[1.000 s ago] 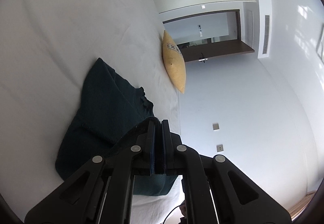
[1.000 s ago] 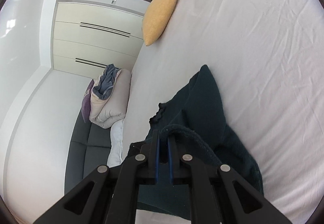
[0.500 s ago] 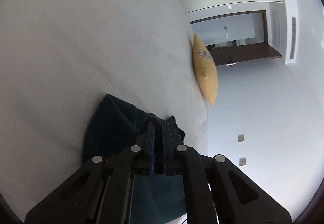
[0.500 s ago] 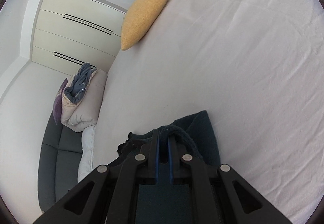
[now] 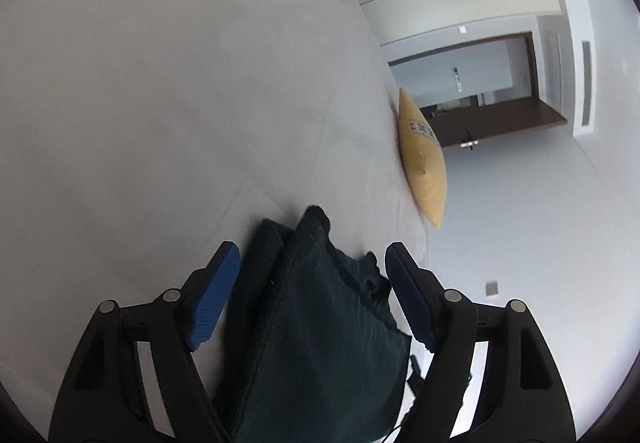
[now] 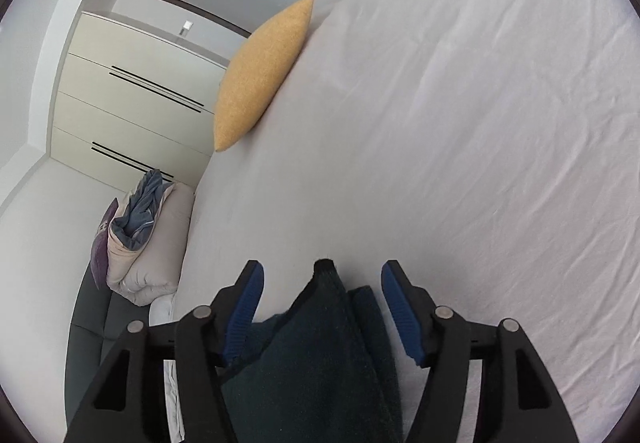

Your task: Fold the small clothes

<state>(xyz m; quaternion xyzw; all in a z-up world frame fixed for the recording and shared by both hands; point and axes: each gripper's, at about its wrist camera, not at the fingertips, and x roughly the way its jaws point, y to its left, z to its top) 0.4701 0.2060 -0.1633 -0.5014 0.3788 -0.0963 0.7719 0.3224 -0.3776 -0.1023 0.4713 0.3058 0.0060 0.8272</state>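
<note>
While the blue pads [image 5: 214,297] of the left gripper [image 5: 312,295] stand wide apart, the dark green garment [image 5: 316,327] lies between them and neither pad presses on it. Its jaws have just been opening, so the cloth is free and rests on the white bed sheet [image 5: 160,103]. With the right gripper [image 6: 322,317] it is the same: its blue pads [image 6: 400,319] are spread, its jaws have just been opening, and the garment [image 6: 320,355] sits in the gap without being pinched.

Seen from both wrists, the garment is a folded bundle with several layers, and one pointed corner of it reaches forward past the fingertips. It lies near the edge of the bed sheet, on the side closest to the grippers.

Farther along that same edge of the sheet, well apart from the garment, a yellow cushion [image 6: 260,71] leans on the bed. Beyond the sheet, in the right wrist view, a pile of bedding [image 6: 140,243] with a blue-grey cloth on top rests on a dark sofa [image 6: 92,327]. Behind the cushion stand pale wardrobe doors [image 6: 132,103] and a dark-framed doorway [image 5: 480,83].
</note>
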